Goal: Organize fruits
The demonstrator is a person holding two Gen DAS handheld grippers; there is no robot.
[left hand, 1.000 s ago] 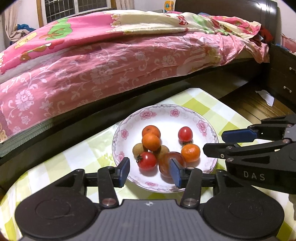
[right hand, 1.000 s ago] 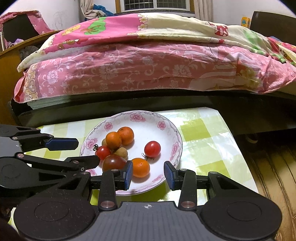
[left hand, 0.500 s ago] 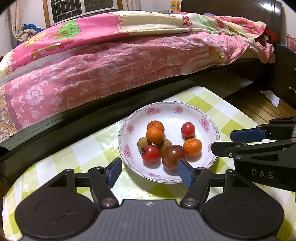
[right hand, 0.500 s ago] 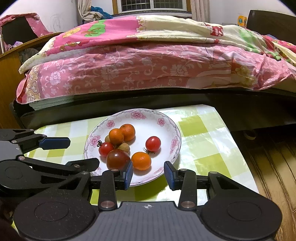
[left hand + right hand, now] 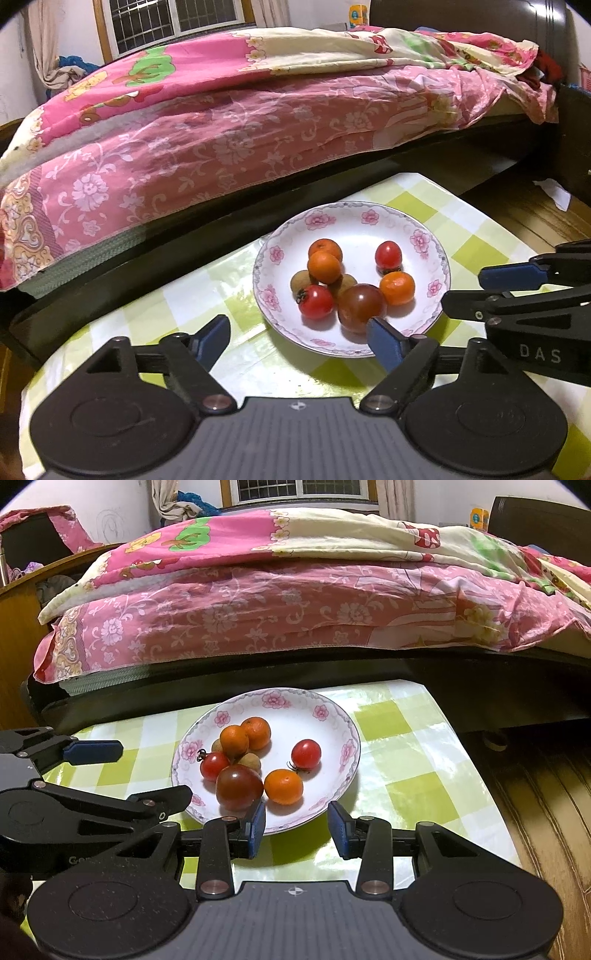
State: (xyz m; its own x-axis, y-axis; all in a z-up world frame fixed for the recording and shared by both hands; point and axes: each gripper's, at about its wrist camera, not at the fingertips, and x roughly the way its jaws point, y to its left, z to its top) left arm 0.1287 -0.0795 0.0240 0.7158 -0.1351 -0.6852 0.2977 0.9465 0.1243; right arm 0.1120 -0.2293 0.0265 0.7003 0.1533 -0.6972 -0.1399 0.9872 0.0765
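Note:
A white floral plate (image 5: 424,236) (image 5: 332,716) on the green checked table holds several fruits: a dark red tomato (image 5: 361,302) (image 5: 239,784), small red tomatoes (image 5: 316,301) (image 5: 306,753), orange tangerines (image 5: 397,288) (image 5: 283,786) and brown longans (image 5: 301,281). My left gripper (image 5: 299,338) is open wide and empty, just short of the plate's near rim. My right gripper (image 5: 297,825) is open and empty at the plate's near edge; it also shows at the right in the left wrist view (image 5: 491,288).
A bed with pink floral bedding (image 5: 258,122) (image 5: 295,602) and a dark frame runs along the table's far side. The table's right edge drops to a wooden floor (image 5: 546,794). A dark cabinet (image 5: 576,147) stands at far right.
My left gripper has opened wider and let go of the dark red tomato, which now lies on the plate. Both grippers have drawn back from the plate.

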